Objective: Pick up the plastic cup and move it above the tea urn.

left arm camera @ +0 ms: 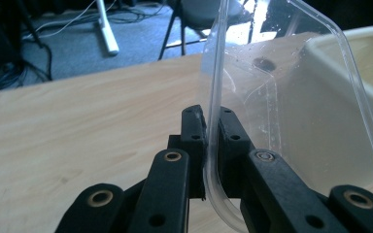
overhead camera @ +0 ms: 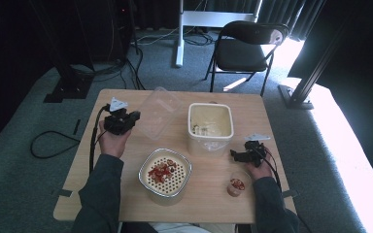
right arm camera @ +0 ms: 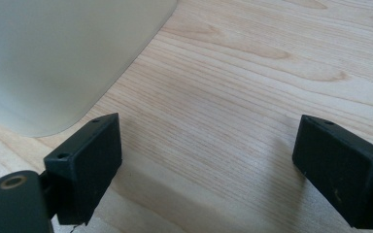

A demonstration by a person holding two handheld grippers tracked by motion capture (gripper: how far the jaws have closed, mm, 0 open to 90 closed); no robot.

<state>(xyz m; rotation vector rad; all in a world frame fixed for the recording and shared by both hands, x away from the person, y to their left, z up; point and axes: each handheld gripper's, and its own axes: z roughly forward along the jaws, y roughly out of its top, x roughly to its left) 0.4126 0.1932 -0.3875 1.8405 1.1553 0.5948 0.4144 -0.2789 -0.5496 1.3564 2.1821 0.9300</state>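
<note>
Left gripper (left arm camera: 212, 127) pinched tight on the rim of a clear plastic lid (left arm camera: 291, 111), black jaws pressed together with the thin edge caught between them, at centre-bottom of the left gripper view. Lid standing almost on edge there, rising to the upper right of the frame, spotted with droplets. In the high view, same left gripper (overhead camera: 122, 120) at left of centre, lid (overhead camera: 159, 112) held tilted off the table just to its right. Right gripper (right arm camera: 209, 160) spread wide, nothing between the jaws, bare wood beneath; in the high view, right gripper (overhead camera: 245, 154) resting at lower right.

Outward from the lid: cream square container (overhead camera: 210, 127) at centre of the high view, open on top, close to the lid's right edge, a few dark bits at its bottom left. Its pale wall (right arm camera: 63, 58) at upper left of the right gripper view. Below it, metal-rimmed strainer bowl (overhead camera: 165, 175) holding red pieces. At lower right, small clear cup (overhead camera: 237, 184) with something red inside, near the right hand. Wooden table (overhead camera: 126, 194) under all of it; black folding chair (overhead camera: 247, 46) beyond, top centre.

Judged progress: lid gripped and lifted clear, container uncovered, so opening looks done. Left, probably: setting the lid down or carrying it to the container. Which one, impossible to tell.
</note>
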